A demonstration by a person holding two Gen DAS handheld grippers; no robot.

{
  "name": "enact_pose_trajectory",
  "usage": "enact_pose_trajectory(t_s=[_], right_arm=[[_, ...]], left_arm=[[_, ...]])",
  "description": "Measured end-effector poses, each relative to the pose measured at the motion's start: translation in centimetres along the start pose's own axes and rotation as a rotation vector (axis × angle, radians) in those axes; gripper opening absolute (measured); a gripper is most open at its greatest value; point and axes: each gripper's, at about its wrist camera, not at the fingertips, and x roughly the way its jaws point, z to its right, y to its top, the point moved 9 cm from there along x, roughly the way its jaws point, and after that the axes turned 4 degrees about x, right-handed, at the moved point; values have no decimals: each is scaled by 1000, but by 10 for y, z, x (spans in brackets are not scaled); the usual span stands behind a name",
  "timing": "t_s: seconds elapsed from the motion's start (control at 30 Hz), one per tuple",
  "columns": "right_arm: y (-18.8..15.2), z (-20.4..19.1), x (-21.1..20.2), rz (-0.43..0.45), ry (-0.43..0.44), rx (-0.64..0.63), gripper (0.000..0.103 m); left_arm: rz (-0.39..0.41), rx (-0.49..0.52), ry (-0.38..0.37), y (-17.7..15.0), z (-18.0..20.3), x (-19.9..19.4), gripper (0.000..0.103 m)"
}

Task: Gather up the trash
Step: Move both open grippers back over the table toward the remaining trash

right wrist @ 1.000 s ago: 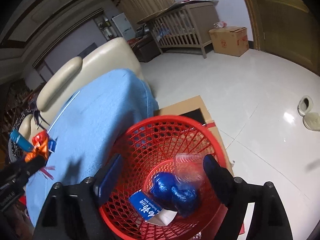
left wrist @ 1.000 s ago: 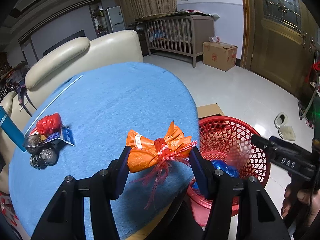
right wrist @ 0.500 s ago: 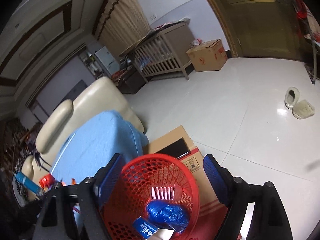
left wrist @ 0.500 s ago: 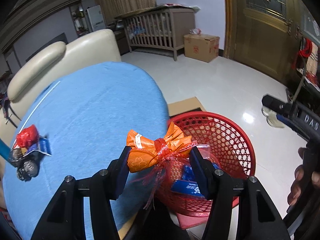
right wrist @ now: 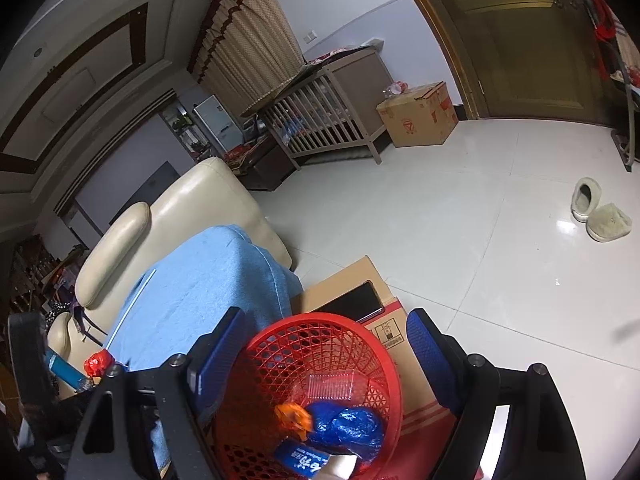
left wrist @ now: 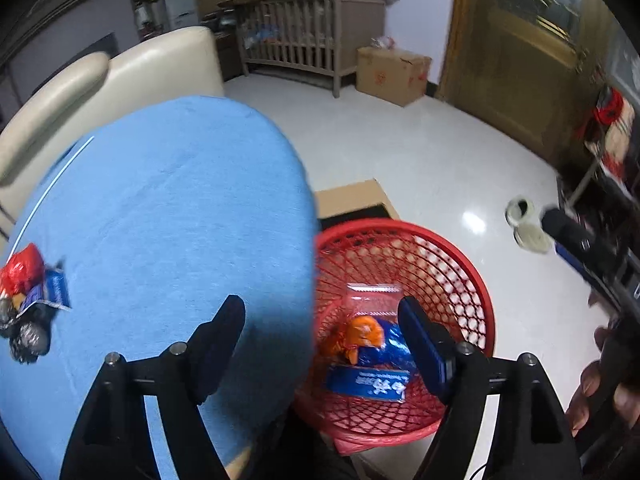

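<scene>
Red, blue and dark wrappers [left wrist: 28, 300] lay uncollected at my far left on the blue tablecloth [left wrist: 160, 200]. My left gripper [left wrist: 322, 344] was opening, nothing between its jaws. Orange wrapper [left wrist: 362, 334] lay in the red basket [left wrist: 476, 280] with blue packets. Right gripper [right wrist: 320, 356] gaped wide, empty.

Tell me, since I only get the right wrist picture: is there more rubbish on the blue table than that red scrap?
Observer: Yes. The left wrist view shows dark crumpled balls lying beside the red wrapper, near the edge of the table.
Visitor: Is the left claw holding anything?
Observer: No. The left claw is opening with nothing in it; the orange wrapper lies in the red basket.
</scene>
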Motion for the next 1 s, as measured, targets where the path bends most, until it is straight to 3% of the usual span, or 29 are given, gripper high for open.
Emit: enact_pose_trajectory(t_s=[0.23, 0.53, 0.87, 1.0], right_arm=[[-3, -12, -1, -10, 12, -22, 85], [-17, -57, 5, -54, 53, -110, 86], [-71, -142, 19, -157, 110, -307, 86], [-99, -174, 27, -204, 120, -390, 86]], left_arm=[[52, -142, 51, -14, -70, -26, 79], [63, -293, 197, -86, -171, -55, 79], [74, -574, 357, -168, -281, -79, 79], [85, -669, 383, -194, -311, -86, 79]])
